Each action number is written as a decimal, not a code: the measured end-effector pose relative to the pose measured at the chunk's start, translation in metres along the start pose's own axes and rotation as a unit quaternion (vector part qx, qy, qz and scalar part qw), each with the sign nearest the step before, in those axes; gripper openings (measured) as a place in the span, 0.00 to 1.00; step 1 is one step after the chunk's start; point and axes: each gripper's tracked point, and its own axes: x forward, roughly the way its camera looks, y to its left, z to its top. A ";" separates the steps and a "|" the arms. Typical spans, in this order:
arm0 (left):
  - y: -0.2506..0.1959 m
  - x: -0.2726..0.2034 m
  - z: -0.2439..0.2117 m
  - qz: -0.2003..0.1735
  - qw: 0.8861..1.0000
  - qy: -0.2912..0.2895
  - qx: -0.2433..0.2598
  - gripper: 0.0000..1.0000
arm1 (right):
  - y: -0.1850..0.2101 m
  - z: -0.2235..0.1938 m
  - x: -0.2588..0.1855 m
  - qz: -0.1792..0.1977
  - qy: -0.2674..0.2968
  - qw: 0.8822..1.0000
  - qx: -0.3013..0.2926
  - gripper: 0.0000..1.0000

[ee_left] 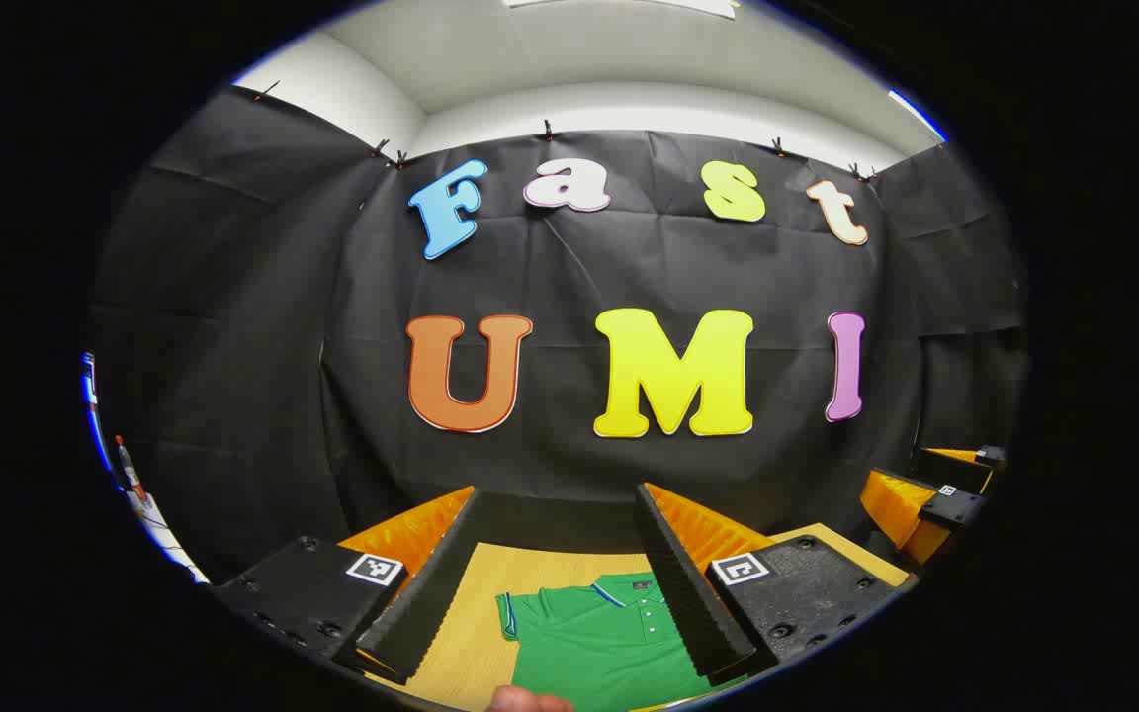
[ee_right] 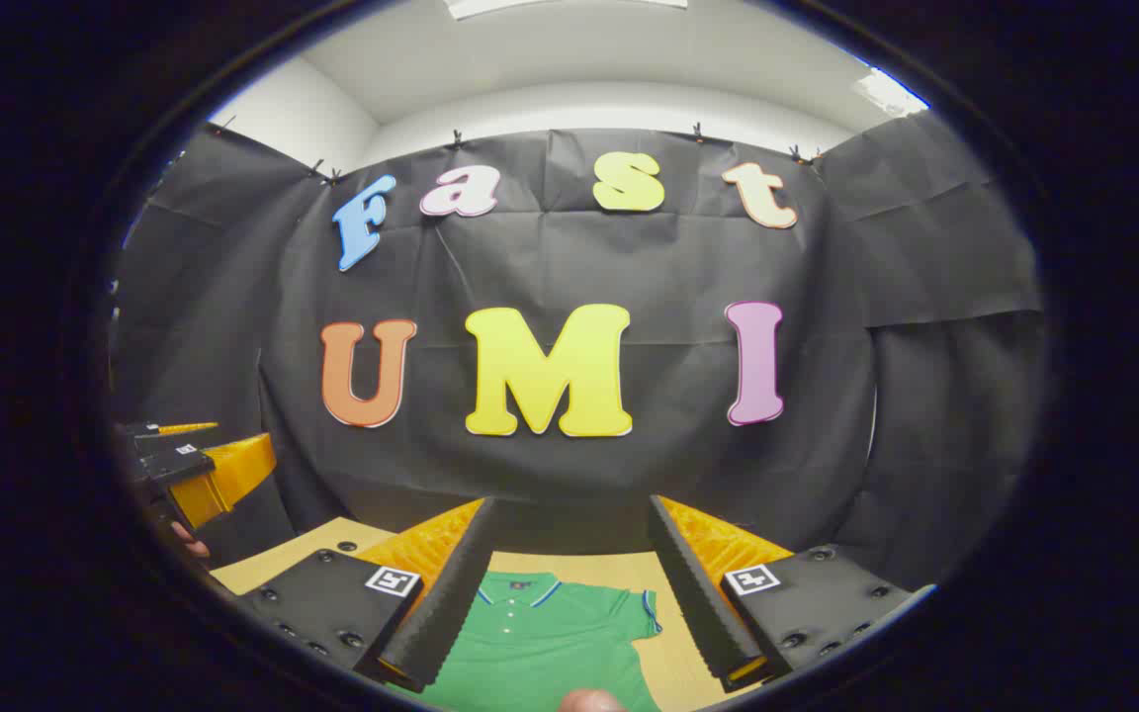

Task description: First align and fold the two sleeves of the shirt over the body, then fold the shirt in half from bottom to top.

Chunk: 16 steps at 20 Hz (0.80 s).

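Two splayed hand-held grippers, green knit polo shirt (ee_left: 599, 643), wooden table (ee_left: 461, 643)

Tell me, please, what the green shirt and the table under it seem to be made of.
The shirt looks like soft knit cloth, matte, likely cotton or a blend: it lies limp and flat, with a ribbed-looking collar edged in blue and a small button placket. The table looks like light wood or a wood-pattern laminate, smooth: fine parallel grain lines run across it. Which of the two, the pictures cannot settle.
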 end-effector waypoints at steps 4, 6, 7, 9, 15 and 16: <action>0.001 0.001 -0.004 0.002 1.000 0.006 -0.005 0.98 | 0.000 0.000 -0.001 0.001 0.000 1.000 -0.009 0.94; 0.001 0.001 -0.005 0.002 1.000 0.007 -0.005 0.98 | 0.001 -0.001 0.000 0.003 -0.001 1.000 -0.012 0.94; 0.001 0.002 -0.005 0.003 1.000 0.007 -0.005 0.98 | 0.002 -0.001 0.000 0.004 -0.001 1.000 -0.013 0.94; 0.002 0.001 -0.004 0.004 1.000 0.006 -0.004 0.98 | 0.001 -0.001 0.002 0.006 -0.001 1.000 -0.013 0.94; 0.002 0.002 -0.004 0.012 1.000 0.006 -0.002 0.98 | -0.002 -0.002 0.004 0.008 -0.001 1.000 -0.015 0.95; 0.001 0.001 -0.004 0.013 1.000 0.006 -0.003 0.98 | -0.003 -0.002 0.003 0.009 -0.002 1.000 -0.015 0.95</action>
